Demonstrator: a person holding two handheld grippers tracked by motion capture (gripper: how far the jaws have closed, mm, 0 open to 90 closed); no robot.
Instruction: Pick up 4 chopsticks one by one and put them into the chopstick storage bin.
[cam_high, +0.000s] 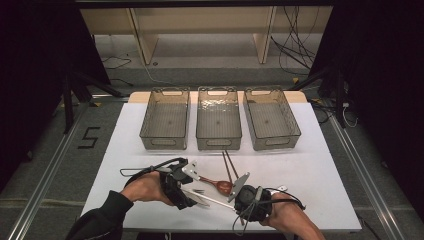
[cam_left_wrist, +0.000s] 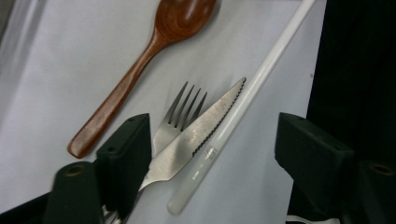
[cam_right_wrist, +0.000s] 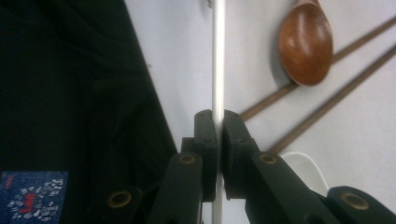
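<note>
A long white stick lies on the white table, and my right gripper is shut on it near one end. In the high view that right gripper sits at the front edge. My left gripper is open, its jaws straddling a steel fork, a serrated knife lying across the fork, and the other end of the white stick. From above, the left gripper is just left of the right one. A wooden spoon lies between them.
Three clear bins stand side by side across the back of the table. Two brown chopsticks lie just in front of the middle bin, by the wooden spoon. A white rounded object lies by the right gripper.
</note>
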